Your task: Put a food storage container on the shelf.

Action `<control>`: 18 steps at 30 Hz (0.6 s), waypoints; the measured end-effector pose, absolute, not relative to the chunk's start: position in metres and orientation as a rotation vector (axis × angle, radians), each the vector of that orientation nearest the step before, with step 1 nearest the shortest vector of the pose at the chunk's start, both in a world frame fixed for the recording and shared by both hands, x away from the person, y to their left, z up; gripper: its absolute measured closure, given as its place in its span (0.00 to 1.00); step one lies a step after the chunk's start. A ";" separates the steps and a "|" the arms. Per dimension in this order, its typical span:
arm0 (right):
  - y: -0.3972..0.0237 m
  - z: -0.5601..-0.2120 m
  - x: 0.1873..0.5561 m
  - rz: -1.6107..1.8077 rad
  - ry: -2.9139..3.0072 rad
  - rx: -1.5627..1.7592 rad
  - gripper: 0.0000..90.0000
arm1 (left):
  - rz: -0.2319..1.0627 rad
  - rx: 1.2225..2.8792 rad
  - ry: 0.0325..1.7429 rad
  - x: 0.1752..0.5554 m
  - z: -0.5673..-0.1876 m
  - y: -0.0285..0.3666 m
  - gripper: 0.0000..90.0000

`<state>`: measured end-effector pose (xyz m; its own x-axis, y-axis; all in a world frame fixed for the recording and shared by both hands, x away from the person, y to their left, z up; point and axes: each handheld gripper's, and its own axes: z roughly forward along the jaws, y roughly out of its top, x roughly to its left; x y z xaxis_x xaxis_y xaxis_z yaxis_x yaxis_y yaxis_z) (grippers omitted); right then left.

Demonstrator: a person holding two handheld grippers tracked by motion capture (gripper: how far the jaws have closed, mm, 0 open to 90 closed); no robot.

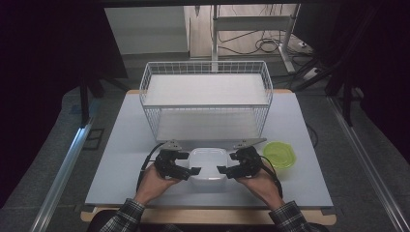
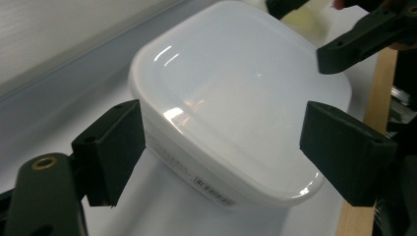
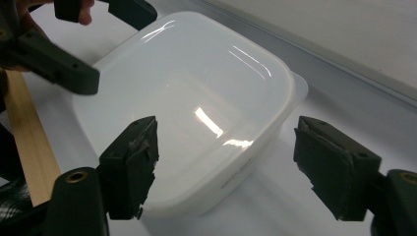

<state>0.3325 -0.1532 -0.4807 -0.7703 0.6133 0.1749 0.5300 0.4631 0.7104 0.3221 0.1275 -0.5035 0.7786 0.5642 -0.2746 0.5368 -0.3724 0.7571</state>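
A white lidded plastic container (image 1: 208,166) is seen on the pale tabletop (image 1: 121,145), near the front edge, just in front of the white wire basket (image 1: 206,99). The left gripper (image 1: 190,172) is held at the container's left side and the right gripper (image 1: 223,171) at its right side, each carried by a hand (image 1: 153,182) entering from the bottom of the high view.

In the left gripper view the container (image 2: 236,98) is framed between the two black jaws; a gap is visible between each pad and the container wall, so the jaws are spread and nothing is grasped. A printed label (image 2: 212,189) is seen on the near wall. In the right gripper view the container (image 3: 196,103) likewise lies between the jaws, with the pads clear of its sides: released, no grip.

A green round lid or dish (image 1: 279,154) is placed just right of the right gripper, apart from the container. A wooden table edge (image 2: 378,98) is seen beside the container in the left gripper view
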 end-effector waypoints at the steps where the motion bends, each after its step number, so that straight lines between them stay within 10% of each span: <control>1: -0.151 -0.483 0.335 1.200 2.607 1.030 0.26 | 0.039 2.052 0.820 0.322 -0.504 0.127 0.18; 12: -0.153 -0.488 0.340 1.261 2.668 1.168 0.32 | -0.050 2.038 0.867 0.320 -0.506 0.128 0.22; 18: -0.159 -0.480 0.326 1.242 2.646 1.245 0.54 | -0.016 2.018 0.935 0.307 -0.498 0.134 0.44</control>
<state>0.3264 -0.1587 -0.4800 -0.6924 0.6386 0.3358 0.6663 0.3874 0.6371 0.3067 0.1338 -0.4985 0.7160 0.6072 -0.3445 0.6188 -0.3236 0.7158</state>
